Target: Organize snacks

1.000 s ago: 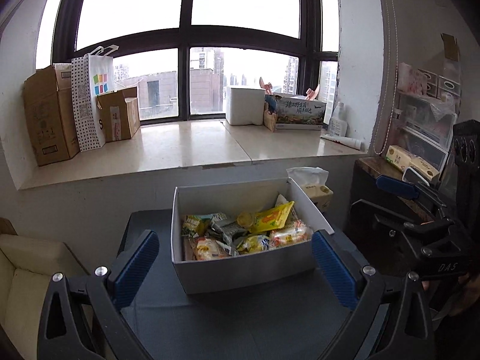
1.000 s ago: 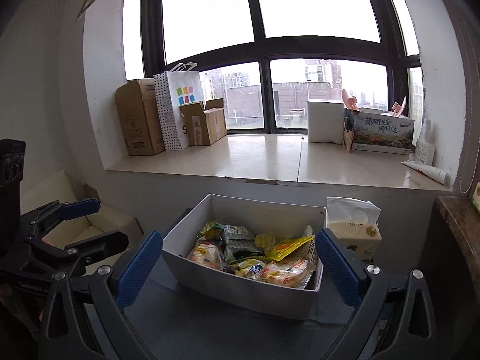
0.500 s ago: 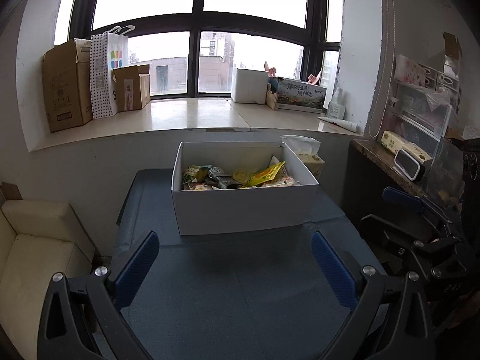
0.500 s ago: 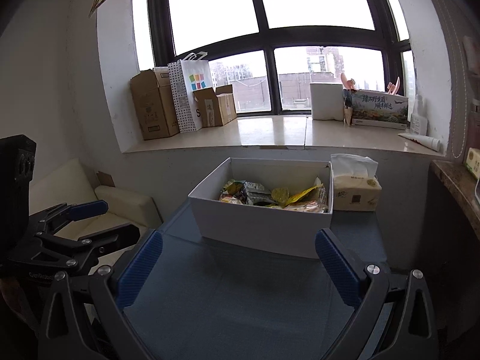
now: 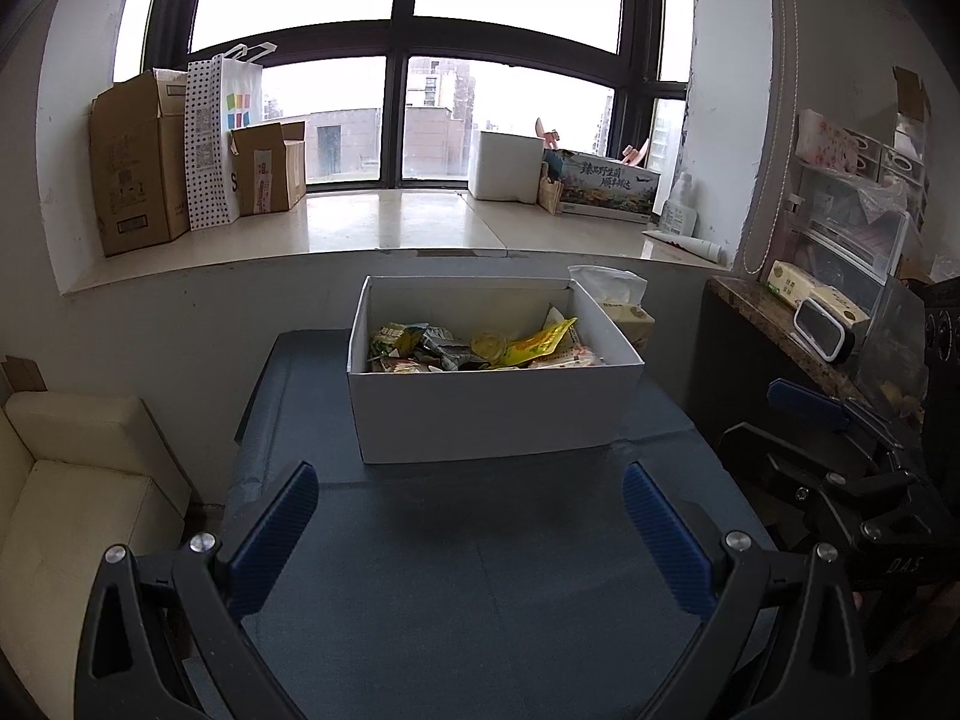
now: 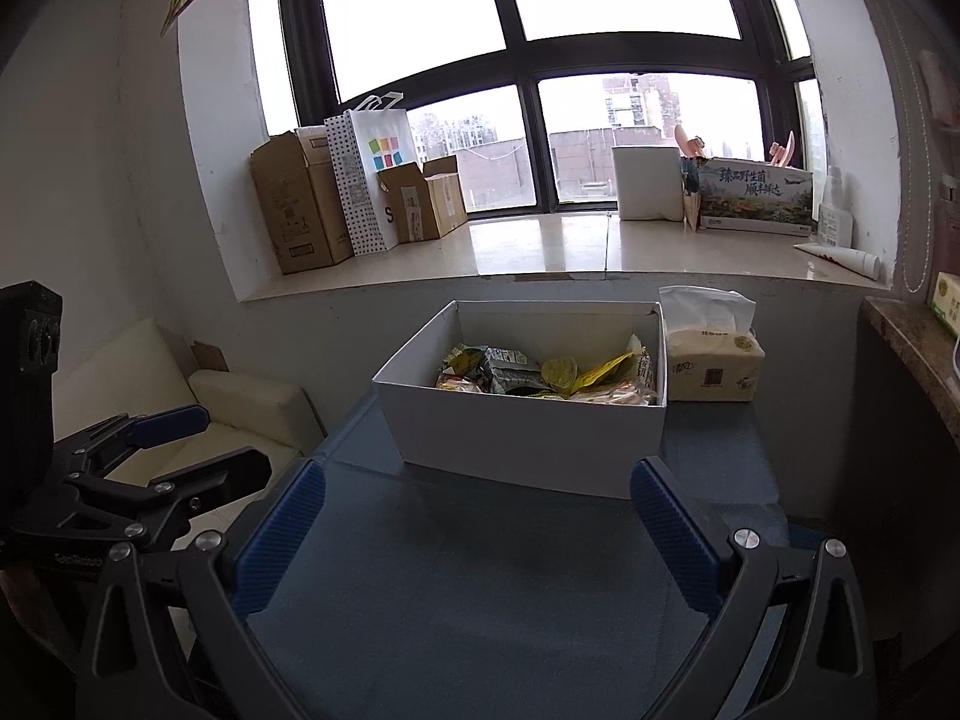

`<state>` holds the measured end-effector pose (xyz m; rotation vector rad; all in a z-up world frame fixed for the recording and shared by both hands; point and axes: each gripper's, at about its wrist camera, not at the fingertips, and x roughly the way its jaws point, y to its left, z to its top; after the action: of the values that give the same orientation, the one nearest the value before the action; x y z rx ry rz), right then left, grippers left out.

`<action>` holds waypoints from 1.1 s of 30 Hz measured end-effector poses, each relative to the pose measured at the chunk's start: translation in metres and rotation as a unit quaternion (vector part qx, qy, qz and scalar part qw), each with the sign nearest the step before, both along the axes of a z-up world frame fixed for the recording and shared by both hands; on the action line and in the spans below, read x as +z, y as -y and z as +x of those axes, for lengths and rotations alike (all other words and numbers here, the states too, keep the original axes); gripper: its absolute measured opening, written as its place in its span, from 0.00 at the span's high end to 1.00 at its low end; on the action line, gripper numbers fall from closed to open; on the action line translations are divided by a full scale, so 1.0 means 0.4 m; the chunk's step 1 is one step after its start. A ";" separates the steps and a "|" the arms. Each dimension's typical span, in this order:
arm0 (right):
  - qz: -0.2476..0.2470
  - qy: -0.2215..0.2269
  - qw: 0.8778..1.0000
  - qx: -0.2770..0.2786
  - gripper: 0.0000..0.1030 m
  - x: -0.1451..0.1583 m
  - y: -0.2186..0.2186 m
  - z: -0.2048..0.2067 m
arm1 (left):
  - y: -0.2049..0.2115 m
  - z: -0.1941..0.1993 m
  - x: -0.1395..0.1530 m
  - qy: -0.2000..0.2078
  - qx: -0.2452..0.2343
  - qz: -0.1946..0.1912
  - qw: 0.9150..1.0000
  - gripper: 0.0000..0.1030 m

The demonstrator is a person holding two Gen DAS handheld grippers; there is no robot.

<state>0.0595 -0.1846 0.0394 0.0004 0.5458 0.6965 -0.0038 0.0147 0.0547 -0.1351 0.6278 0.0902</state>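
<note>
The near wall of the one white box (image 5: 489,414) hides the lower part of the snack packets (image 5: 480,351) heaped inside it, so their number cannot be counted; a yellow wrapper (image 5: 540,339) and a crumpled silver-grey one (image 6: 510,369) stand out, the rest are too jumbled to tell apart. The box sits on the dark blue table (image 5: 480,588) at twelve o'clock from both cameras, with one tissue pack (image 6: 711,360) just beside it at about two o'clock in the right wrist view. Three cardboard boxes and one spotted paper bag (image 6: 366,180) stand on the windowsill (image 5: 390,228) at ten o'clock. The left gripper (image 5: 471,534) has its two blue-padded fingers spread wide, holding nothing and touching nothing. The right gripper (image 6: 474,531) is likewise spread wide and empty. Each gripper's body is cut off by the frame's lower edge.
</note>
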 end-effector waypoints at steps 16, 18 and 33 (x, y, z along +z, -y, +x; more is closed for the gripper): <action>0.004 -0.014 1.000 0.010 0.00 -0.012 -0.003 0.005 | -0.004 0.017 -0.021 -0.018 0.005 0.004 1.000 0.00; 0.005 -0.016 1.000 0.009 0.00 -0.014 -0.001 0.007 | -0.005 0.017 -0.021 -0.017 0.004 0.003 1.000 0.00; 0.006 -0.019 1.000 0.012 0.00 -0.015 -0.004 0.005 | -0.005 0.015 -0.021 -0.017 0.004 0.003 1.000 0.00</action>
<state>0.0617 -0.1830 0.0336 0.0188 0.5786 0.7251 0.0022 0.0166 0.0463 -0.1304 0.6618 0.1021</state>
